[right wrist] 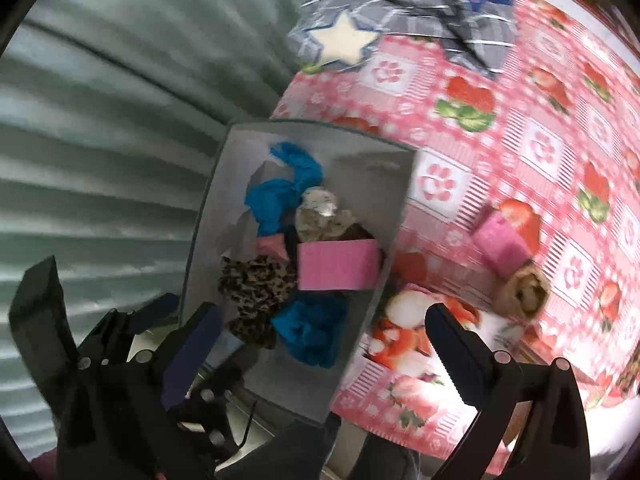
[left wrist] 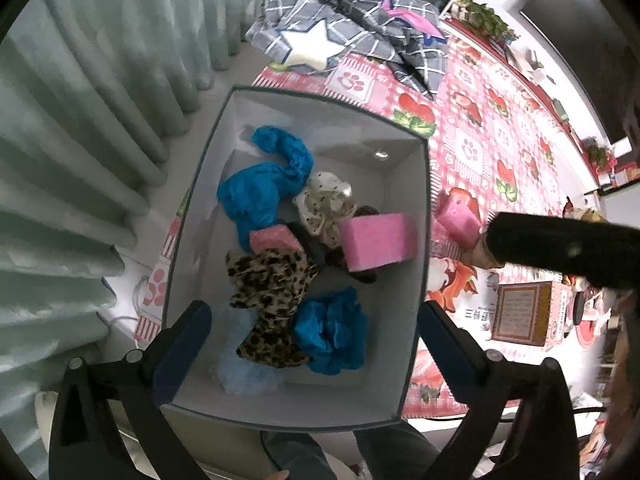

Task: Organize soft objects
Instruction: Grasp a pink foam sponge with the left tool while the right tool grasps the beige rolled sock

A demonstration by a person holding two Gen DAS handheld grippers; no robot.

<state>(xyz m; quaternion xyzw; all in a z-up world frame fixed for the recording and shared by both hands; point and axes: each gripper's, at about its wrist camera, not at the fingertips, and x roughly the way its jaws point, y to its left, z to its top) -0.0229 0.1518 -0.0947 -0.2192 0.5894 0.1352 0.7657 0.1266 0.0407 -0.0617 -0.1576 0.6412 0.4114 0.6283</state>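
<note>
Both grippers gape above the box's rim.

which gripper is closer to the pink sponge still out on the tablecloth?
Right. The right gripper, open, straddles the box's table-side wall, with one finger over the tablecloth toward the pink sponge. The left gripper, open, hangs over the box interior.

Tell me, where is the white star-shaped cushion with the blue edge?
The white star-shaped cushion lies at the table's far end, beyond the grey storage box, resting on the grey checked cloth beside the pale green curtain.
</note>
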